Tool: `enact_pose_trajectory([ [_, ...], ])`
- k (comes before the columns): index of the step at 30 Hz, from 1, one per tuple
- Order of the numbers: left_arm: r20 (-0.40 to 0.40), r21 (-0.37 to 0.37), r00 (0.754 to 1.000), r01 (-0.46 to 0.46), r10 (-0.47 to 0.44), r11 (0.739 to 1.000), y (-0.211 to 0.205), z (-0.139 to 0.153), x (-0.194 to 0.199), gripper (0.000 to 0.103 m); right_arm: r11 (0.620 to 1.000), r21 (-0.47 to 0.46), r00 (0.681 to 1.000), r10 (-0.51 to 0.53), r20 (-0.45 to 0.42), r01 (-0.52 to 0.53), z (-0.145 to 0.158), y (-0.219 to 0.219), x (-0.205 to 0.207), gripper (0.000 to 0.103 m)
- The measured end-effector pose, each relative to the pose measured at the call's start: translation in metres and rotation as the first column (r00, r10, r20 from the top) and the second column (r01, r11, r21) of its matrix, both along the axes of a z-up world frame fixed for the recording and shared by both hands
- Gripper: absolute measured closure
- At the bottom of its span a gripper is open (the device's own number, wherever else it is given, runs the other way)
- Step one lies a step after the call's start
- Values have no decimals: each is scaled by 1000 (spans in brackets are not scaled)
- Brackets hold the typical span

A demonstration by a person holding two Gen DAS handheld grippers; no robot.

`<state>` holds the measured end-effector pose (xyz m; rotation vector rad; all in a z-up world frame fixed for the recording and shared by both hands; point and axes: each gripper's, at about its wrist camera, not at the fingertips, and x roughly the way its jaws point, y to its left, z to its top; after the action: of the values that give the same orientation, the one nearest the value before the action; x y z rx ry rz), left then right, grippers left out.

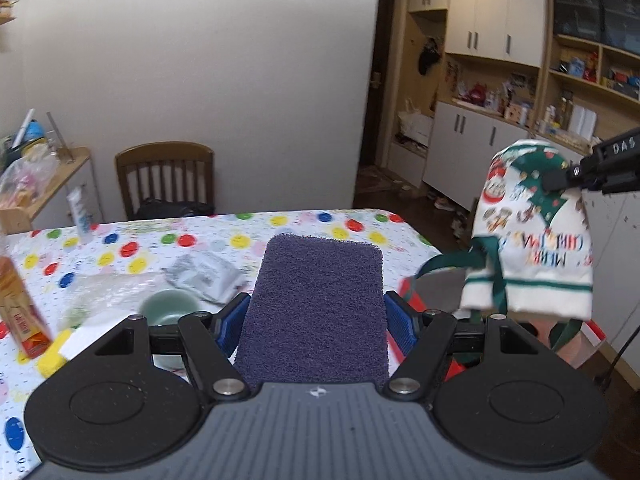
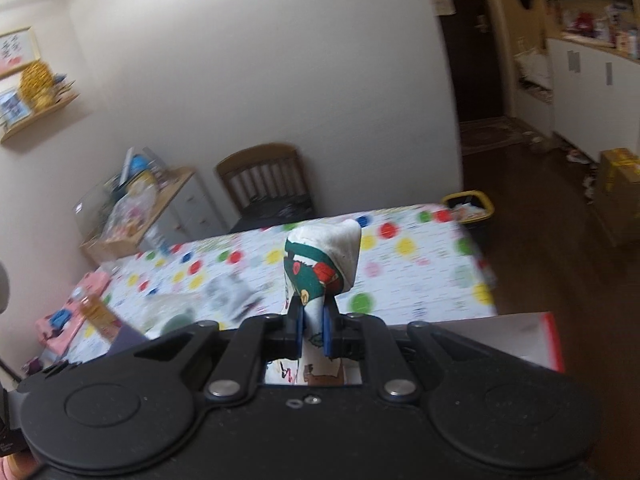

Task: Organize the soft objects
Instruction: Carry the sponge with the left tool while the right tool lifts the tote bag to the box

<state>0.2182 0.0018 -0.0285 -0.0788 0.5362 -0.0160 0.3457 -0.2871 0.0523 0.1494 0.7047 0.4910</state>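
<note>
1. Left gripper (image 1: 316, 312): the jaws stand wide and clamp a purple scouring pad (image 1: 316, 304) by its two long edges. The pad projects toward 12 o'clock, clear of the tabletop (image 1: 224, 228).
2. Right gripper (image 2: 313, 332): the jaws are pinched narrow on a fold of a Christmas-print cloth (image 2: 320, 272). In the left wrist view the same cloth (image 1: 528, 232) hangs at 2 o'clock, with its green ties (image 1: 452, 262) trailing loose below.
3. Step in hand, as judged: both soft items are lifted and in carriage toward a collecting place, probably the red-edged white box (image 2: 540, 336) at 3 o'clock of the right gripper.
4. To do this step well:
   - Keep both grips firm; neither item should be let go above the tabletop.
   - Carry the cloth high enough that its ties pass over the box rim without snagging.
   - Hold the pad level so that it does not rotate out between the pads.
   - Keep the two grippers apart, so that the hanging cloth does not drape over the left one.
5. Pose: both grippers point forward and moderately downward, side by side, over the near edge of the tabletop.
6. Farther out: a green cup (image 1: 170, 306) at 10 o'clock, a crumpled grey packet (image 1: 204, 276) beyond it, then a wooden chair (image 1: 166, 180) at the wall.
</note>
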Motion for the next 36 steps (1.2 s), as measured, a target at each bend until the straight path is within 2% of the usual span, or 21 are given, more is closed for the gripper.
enact_pose_trajectory([
  [7,-19,13,995,96,-96,995,-60,-4,25,32,993,-27,993,-116,-3,116,-10,-66,9,95],
  [14,-61,32,977,207,-204,978,-122,-12,60,32,986,-57,983,-162,-85,157,-45,-97,21,95],
  [19,-110,50,965,246,-239,968,-154,-29,85,32,988,-70,978,-148,-149,138,-76,-104,27,95],
  [23,-165,121,952,278,-257,953,-178,-51,103,32,988,-100,975,-137,-173,121,-97,-102,31,95],
  [27,-214,130,943,284,-253,950,-191,-69,121,32,989,-109,976,-117,-183,98,-106,-99,38,95],
  [36,-294,129,921,302,-255,944,-209,-92,145,32,977,-211,977,-80,-198,37,-127,-84,54,95],
])
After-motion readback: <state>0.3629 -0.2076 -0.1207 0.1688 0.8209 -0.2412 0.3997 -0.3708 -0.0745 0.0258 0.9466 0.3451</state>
